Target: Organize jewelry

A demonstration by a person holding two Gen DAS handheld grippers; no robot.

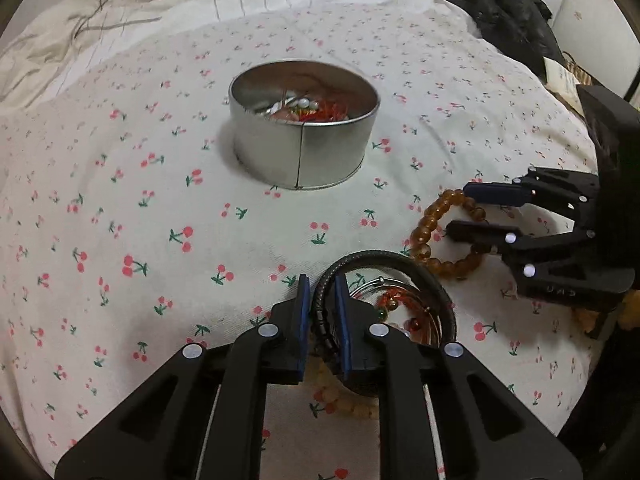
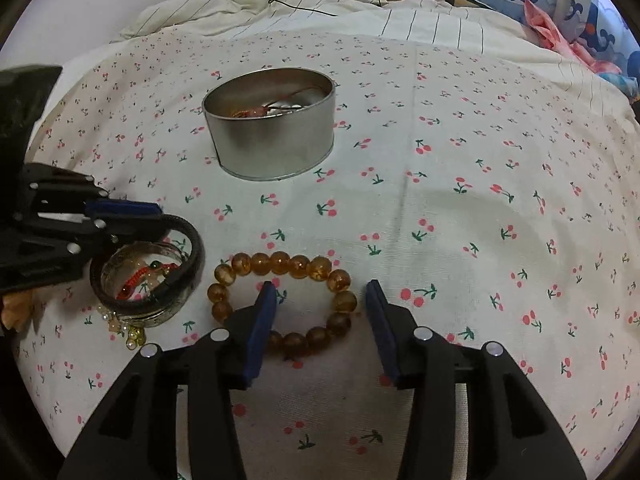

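Observation:
A round metal tin (image 1: 304, 144) holding some jewelry stands on the cherry-print cloth; it also shows in the right wrist view (image 2: 272, 132). My left gripper (image 1: 322, 296) is shut on a black braided bracelet (image 1: 400, 258), which lies over a pile of bangles and a red cord piece (image 1: 394, 300). The same black bracelet (image 2: 196, 248) shows in the right wrist view. My right gripper (image 2: 320, 300) is open, its jaws straddling one side of an amber bead bracelet (image 2: 280, 260) that lies flat. The amber bracelet also shows in the left wrist view (image 1: 424, 236).
The cloth (image 2: 480, 200) covers a soft bed. Crumpled striped bedding (image 2: 280, 0) lies behind. A black garment (image 1: 508, 12) lies at the far right. Small pale beads (image 2: 132, 336) lie beside the bangle pile.

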